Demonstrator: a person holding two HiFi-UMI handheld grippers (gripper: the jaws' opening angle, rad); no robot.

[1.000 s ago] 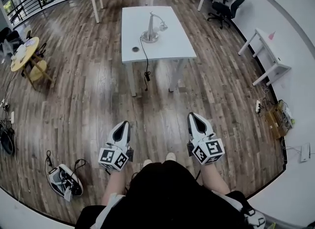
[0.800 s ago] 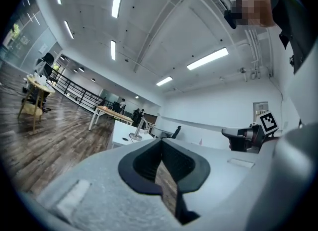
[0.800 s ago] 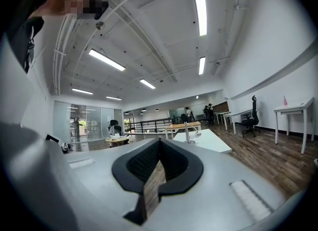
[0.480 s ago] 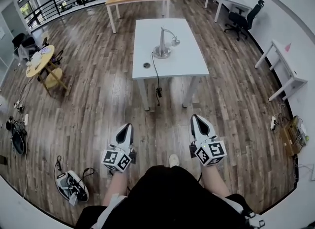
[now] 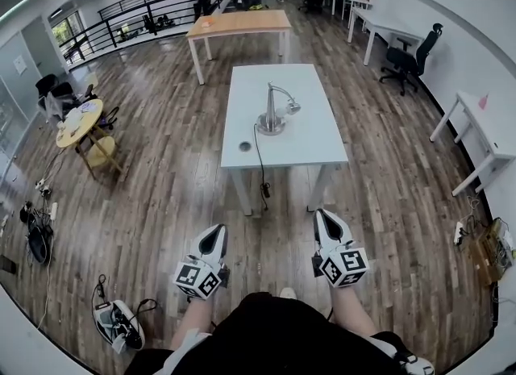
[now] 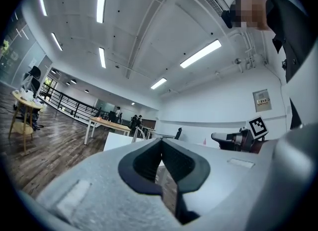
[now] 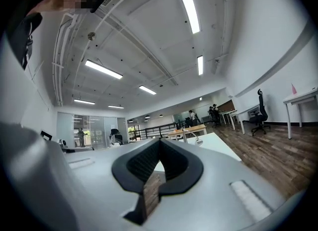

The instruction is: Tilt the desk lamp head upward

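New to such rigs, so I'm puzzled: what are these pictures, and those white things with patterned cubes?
A person holds a two-jaw gripper in each hand; the cubes are part of them. The top-down picture comes from a camera on the person's head, looking down at the left gripper and right gripper. The other two come from cameras on each gripper, looking along its jaws. Both are shut and hold nothing. Ahead stands a white table with a lamp on it, its cord hanging over the near edge. Neither gripper touches the lamp.

The desk lamp (image 5: pixel 272 122) looks like polished silvery metal. The table (image 5: pixel 318 135) top is smooth matt white. The floor (image 5: pixel 153 196) is slightly glossy, dark wood planks.
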